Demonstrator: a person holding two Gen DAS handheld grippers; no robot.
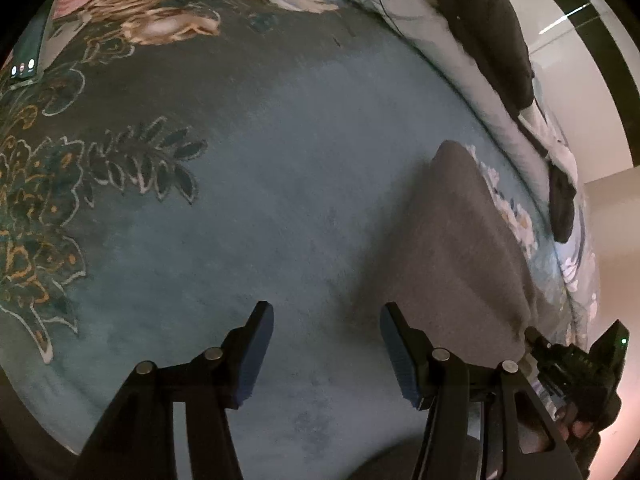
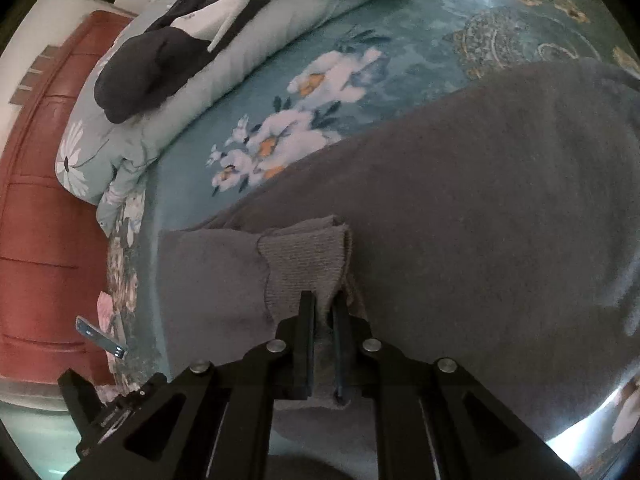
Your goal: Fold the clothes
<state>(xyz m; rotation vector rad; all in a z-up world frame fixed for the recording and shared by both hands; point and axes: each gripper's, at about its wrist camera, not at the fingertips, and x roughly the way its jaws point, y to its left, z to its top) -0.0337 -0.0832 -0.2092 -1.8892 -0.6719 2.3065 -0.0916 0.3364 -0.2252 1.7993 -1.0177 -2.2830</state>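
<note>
Sweater (image 2: 480, 208) lies spread on the bed (image 1: 240, 200); right gripper (image 2: 322, 316) pinches its ribbed cuff (image 2: 308, 256), left gripper (image 1: 326, 344) hovers half open, empty; next, probably carry the sleeve across

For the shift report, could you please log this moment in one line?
left gripper: open above blue floral bedspread | right gripper: shut on grey sweatshirt's ribbed cuff

The grey sweatshirt (image 2: 480, 200) ahead of the right gripper (image 2: 324, 316) is soft, matt fleece with a ribbed knit cuff (image 2: 304, 256) at its fingertips. Beneath lies a plush, velvety teal floral bedspread (image 1: 280, 160). Both grippers look matt black plastic with shiny metal rivets.
</note>
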